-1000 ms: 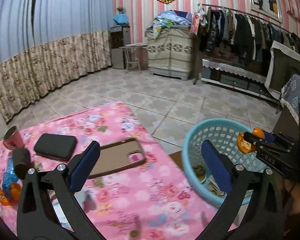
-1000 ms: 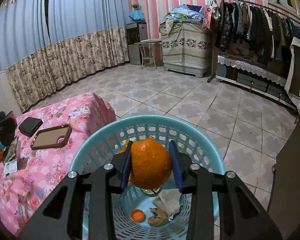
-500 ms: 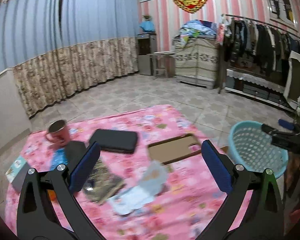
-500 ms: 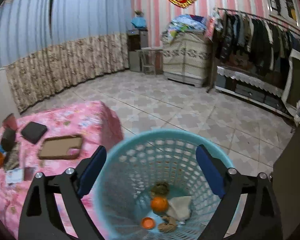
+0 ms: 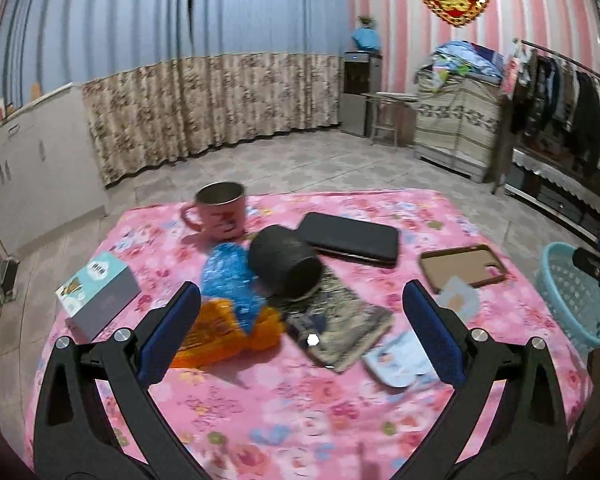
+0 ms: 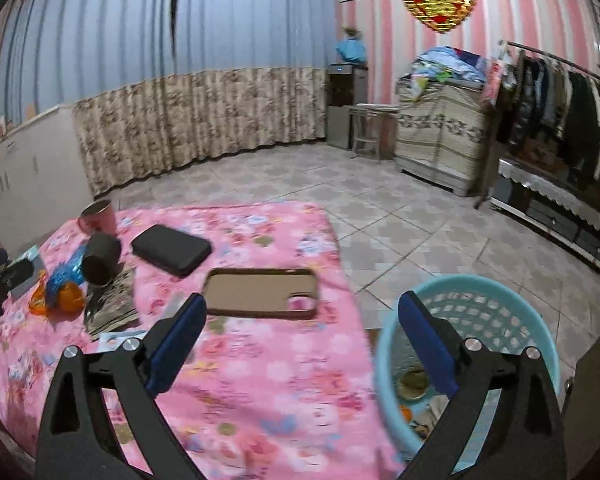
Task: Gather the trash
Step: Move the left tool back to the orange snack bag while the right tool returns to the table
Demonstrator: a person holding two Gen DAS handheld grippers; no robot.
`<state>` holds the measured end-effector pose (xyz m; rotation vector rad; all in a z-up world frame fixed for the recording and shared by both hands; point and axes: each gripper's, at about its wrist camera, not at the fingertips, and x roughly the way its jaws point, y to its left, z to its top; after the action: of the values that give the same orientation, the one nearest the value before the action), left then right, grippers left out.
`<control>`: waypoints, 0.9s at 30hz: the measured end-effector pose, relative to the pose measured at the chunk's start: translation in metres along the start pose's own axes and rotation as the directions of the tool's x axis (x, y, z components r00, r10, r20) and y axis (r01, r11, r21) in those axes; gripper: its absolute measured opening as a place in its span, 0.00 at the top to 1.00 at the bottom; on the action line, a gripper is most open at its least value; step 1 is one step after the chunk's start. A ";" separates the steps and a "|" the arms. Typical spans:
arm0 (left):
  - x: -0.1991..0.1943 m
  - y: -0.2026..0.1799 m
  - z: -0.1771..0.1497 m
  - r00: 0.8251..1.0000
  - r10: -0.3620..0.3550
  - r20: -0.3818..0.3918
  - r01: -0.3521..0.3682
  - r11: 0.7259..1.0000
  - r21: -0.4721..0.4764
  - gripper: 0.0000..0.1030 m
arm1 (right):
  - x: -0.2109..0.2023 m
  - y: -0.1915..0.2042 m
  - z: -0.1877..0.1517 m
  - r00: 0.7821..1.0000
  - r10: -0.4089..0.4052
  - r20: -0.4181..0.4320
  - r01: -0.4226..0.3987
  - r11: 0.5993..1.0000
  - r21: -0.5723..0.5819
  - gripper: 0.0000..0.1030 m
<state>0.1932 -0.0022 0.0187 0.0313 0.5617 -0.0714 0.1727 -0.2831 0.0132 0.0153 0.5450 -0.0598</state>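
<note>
Two claws, both empty. Our right gripper [image 6: 300, 344] is opening wide, nothing between its jaws, angled down with the turquoise basket [image 6: 500, 300] just right. Our left gripper [image 5: 302, 334], spread, tilts toward the orange wrapper [image 5: 220, 336] near its left finger; we should straddle it before pinching.

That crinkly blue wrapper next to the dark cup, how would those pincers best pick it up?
Probably from above, across the narrow middle of the blue wrapper. It lies flat and long on the orange bag, with the dark cup close against one side, so the open left gripper should straddle it clear of the cup.
</note>
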 end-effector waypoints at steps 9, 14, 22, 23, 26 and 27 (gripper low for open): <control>0.024 0.039 -0.007 0.998 0.044 -0.055 -0.047 0.997 -0.058 0.05 | 0.015 0.046 0.006 1.000 0.030 -0.007 -0.030 0.999 -0.035 0.08; 0.034 0.052 -0.011 0.996 0.058 -0.068 -0.063 0.995 -0.077 0.05 | 0.031 0.068 0.010 0.998 0.067 -0.009 -0.067 0.997 -0.030 0.08; 0.051 0.061 -0.015 0.993 0.055 -0.105 -0.067 0.992 -0.112 0.05 | 0.055 0.086 -0.003 0.998 0.047 -0.040 -0.051 0.994 -0.093 0.08; 0.053 0.062 -0.016 0.993 0.050 -0.109 -0.063 0.991 -0.118 0.05 | 0.056 0.084 -0.004 0.998 0.043 -0.045 -0.047 0.994 -0.097 0.08; 0.057 0.060 -0.019 0.991 0.054 -0.122 -0.068 0.992 -0.111 0.05 | 0.059 0.077 -0.007 0.999 0.015 -0.046 -0.019 0.996 -0.084 0.08; 0.058 0.059 -0.019 0.991 0.051 -0.127 -0.065 0.992 -0.112 0.05 | 0.060 0.074 -0.008 0.999 0.004 -0.047 -0.008 0.997 -0.078 0.08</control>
<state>0.2365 0.0545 -0.0277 -0.0619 0.6884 0.0202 0.2236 -0.2120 -0.0250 -0.0584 0.5938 -0.0325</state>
